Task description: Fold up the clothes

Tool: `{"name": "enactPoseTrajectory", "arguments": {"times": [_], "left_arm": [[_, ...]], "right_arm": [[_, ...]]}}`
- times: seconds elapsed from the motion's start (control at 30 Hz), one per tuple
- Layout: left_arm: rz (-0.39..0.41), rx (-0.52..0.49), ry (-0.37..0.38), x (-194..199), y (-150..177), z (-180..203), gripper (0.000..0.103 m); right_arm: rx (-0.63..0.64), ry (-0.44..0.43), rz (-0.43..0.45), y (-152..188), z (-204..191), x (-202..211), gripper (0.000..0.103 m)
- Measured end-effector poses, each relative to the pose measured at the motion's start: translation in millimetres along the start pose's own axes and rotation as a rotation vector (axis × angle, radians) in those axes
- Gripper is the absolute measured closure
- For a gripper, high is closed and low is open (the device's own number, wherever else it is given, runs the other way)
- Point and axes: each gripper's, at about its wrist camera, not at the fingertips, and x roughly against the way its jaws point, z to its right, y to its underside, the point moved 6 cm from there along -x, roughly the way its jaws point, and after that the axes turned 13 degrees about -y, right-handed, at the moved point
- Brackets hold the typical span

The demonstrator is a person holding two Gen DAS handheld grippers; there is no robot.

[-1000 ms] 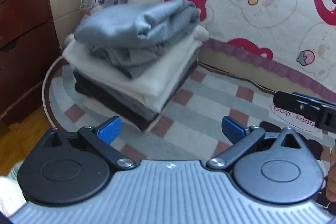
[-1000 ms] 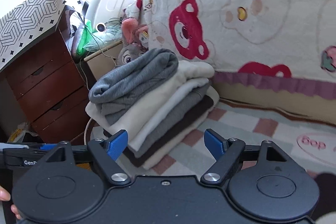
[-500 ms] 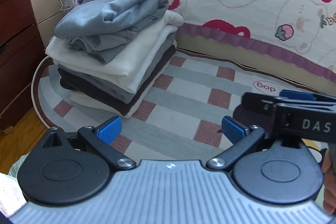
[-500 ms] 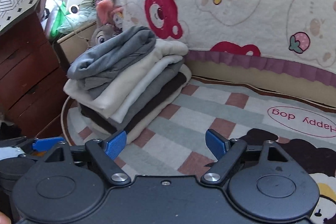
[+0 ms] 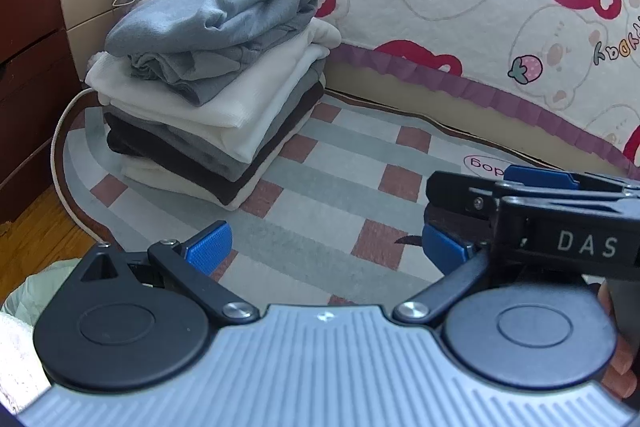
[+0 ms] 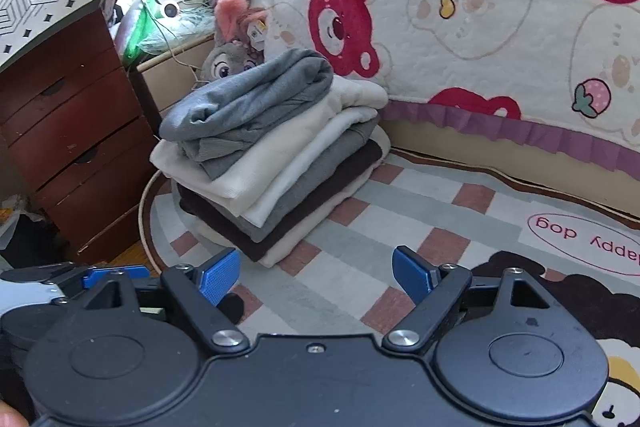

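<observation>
Bedspread point(image 5: 460, 7) with red and cream bears hangs behind everything; taking the checked rug point(image 5: 340, 163) as the landmark, it falls along the rug's far edge. Folded clothes point(image 5: 208, 99) stand as a stack on the rug's left end, beside the dark drawers point(image 6: 72, 131), with a plush rabbit point(image 6: 232, 43) just behind. Cream, brown and grey layers look soft and limp, light singly but heavy together, and likely to slump or slide if pushed sideways. The grey top garment point(image 6: 248, 95) is loosely bunched, so I would pinch it at a doubled fold edge, not the loose middle. Over the rug's near side, the left hand-held gripper point(image 5: 324, 247) and the right hand-held gripper point(image 6: 316, 269) both stand spread wide, with nothing between the blue pads.
</observation>
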Motion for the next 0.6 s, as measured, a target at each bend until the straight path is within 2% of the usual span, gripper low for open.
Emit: {"name": "enactPoseTrajectory", "arguments": {"times": [0.1, 0.37, 0.6], "left_arm": [[0.007, -0.008, 0.002, 0.4, 0.6, 0.9, 0.0], [0.037, -0.037, -0.049, 1.8, -2.5, 3.6, 0.0], [0.033, -0.03, -0.024, 2.2, 0.1, 8.2, 0.0]], "right_arm": [[0.015, -0.007, 0.007, -0.1, -4.6, 0.5, 0.014], [0.01, 0.012, 0.004, 0.1, -3.6, 1.0, 0.014], [-0.007, 0.016, -0.003, 2.6, -1.1, 0.6, 0.014]]}}
